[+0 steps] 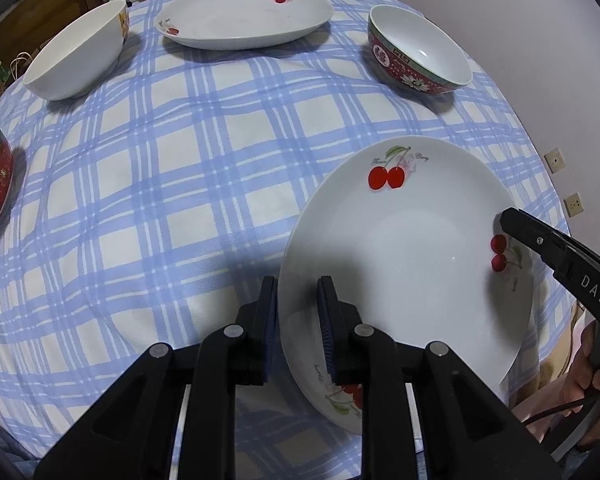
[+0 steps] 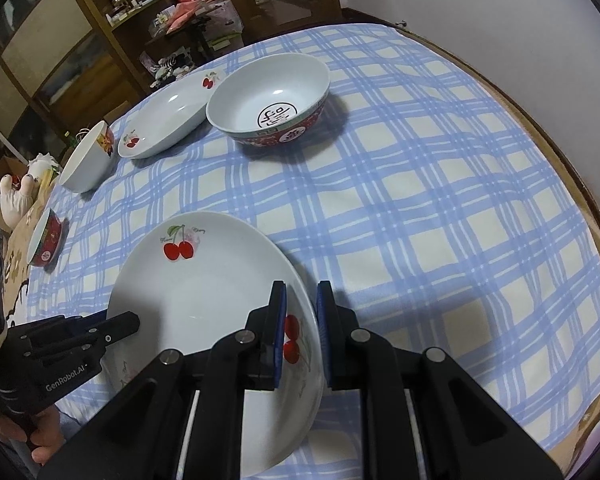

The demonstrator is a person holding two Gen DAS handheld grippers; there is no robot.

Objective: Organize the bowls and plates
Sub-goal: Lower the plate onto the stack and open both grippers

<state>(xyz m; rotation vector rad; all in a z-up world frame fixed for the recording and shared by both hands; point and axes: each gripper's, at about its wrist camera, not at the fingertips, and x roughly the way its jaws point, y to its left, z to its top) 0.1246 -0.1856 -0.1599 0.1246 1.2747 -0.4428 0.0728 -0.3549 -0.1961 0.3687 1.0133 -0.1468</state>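
Black jaws of the left gripper point(image 1: 298, 312) are seen straddling the near left rim of a cherry plate point(image 1: 412, 240) in the left wrist view; whether the pads press on it cannot be told. At the plate's right rim the right gripper point(image 1: 508, 220) is seen. Farther off on the blue checked cloth point(image 1: 160, 180) are set a white bowl point(image 1: 76, 52), a second cherry plate point(image 1: 244, 16) and a red patterned bowl point(image 1: 418, 50).

From the right wrist, the right gripper point(image 2: 302, 330) is shown closed on the plate's point(image 2: 196, 304) right rim. A small red bowl point(image 2: 46, 240) is placed far left.
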